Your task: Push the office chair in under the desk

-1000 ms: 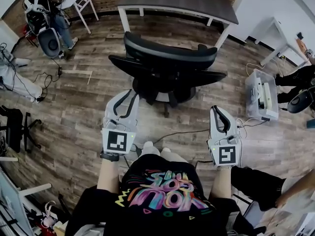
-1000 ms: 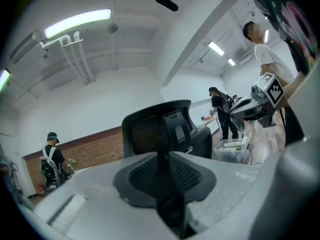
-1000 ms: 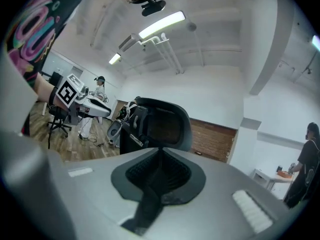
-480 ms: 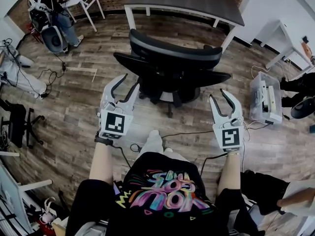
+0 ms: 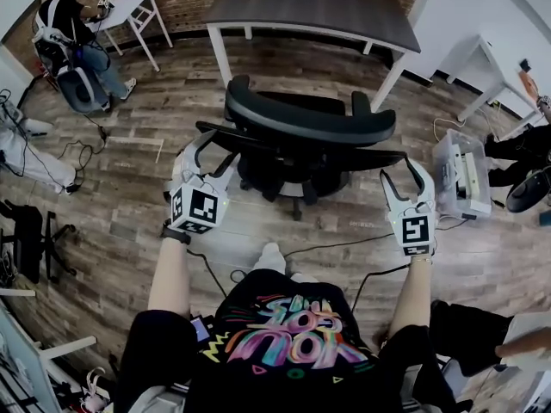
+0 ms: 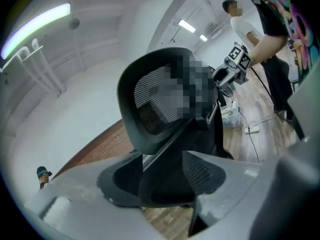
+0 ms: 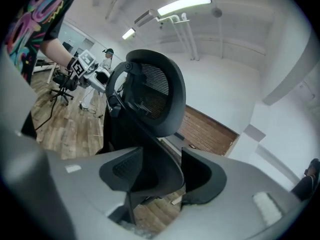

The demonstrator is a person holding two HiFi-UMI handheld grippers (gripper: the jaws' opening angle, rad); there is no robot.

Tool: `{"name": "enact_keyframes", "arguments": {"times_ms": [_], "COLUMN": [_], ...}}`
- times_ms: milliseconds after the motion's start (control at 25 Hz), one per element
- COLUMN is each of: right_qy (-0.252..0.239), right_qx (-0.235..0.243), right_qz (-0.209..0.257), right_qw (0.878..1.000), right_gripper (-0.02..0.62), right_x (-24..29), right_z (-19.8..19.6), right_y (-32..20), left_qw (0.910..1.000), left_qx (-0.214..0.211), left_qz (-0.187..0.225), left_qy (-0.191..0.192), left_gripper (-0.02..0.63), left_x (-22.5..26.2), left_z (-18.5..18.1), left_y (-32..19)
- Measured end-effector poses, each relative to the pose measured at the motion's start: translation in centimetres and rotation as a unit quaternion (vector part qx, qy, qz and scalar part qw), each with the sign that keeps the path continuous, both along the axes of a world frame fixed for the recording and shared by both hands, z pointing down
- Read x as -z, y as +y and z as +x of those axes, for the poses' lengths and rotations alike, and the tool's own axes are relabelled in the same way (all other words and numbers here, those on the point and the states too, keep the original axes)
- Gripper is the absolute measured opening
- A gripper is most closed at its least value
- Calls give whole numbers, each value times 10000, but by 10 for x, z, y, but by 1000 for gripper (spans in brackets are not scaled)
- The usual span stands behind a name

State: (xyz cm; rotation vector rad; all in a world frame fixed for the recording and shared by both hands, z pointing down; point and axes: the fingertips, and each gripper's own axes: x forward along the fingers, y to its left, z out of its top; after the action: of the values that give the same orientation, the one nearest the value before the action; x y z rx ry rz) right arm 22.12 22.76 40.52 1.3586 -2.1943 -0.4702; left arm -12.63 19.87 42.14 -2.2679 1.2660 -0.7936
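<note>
Jaws of left gripper (image 5: pixel 209 151) and right gripper (image 5: pixel 405 172) have just been opened wide, with armrests (image 5: pixel 225 136) of black mesh office chair (image 5: pixel 301 123) between them, unpinched. Even closing is advised, then a straight push toward dark-topped worktop (image 5: pixel 258 11).

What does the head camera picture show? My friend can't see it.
A person holds the left gripper and right gripper beside a black office chair facing a dark desk. Their fingers have just been opening, chair parts between them.

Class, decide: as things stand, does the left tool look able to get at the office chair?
Probably yes. The left tool has just been opening its jaws, and a dark part of the office chair stands between them, seemingly not yet pressed. Nothing else lies in the way.
</note>
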Motion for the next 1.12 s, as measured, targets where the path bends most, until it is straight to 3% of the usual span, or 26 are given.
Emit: {"name": "enact_keyframes", "arguments": {"times_ms": [200, 480, 640, 1120], "right_qy": [217, 177, 132, 109], "right_qx": [192, 428, 515, 359], "right_qz": [28, 91, 105, 73], "right_qw": [9996, 9989, 9985, 9993], "right_gripper": [245, 263, 264, 265], "right_x": [-10, -15, -13, -13], "right_z": [-16, -26, -27, -20], "right_y": [-15, -24, -28, -68], "left_qw": [9977, 9955, 9915, 9925], "left_qx": [-273, -508, -714, -784], "left_qz": [130, 164, 90, 29], "left_qy": [-602, -784, -1084, -935], "left_gripper": [244, 275, 278, 278], "left_x": [-15, -17, -24, -20], "left_z": [6, 17, 18, 27], "left_y": [-18, -30, -41, -83]}}
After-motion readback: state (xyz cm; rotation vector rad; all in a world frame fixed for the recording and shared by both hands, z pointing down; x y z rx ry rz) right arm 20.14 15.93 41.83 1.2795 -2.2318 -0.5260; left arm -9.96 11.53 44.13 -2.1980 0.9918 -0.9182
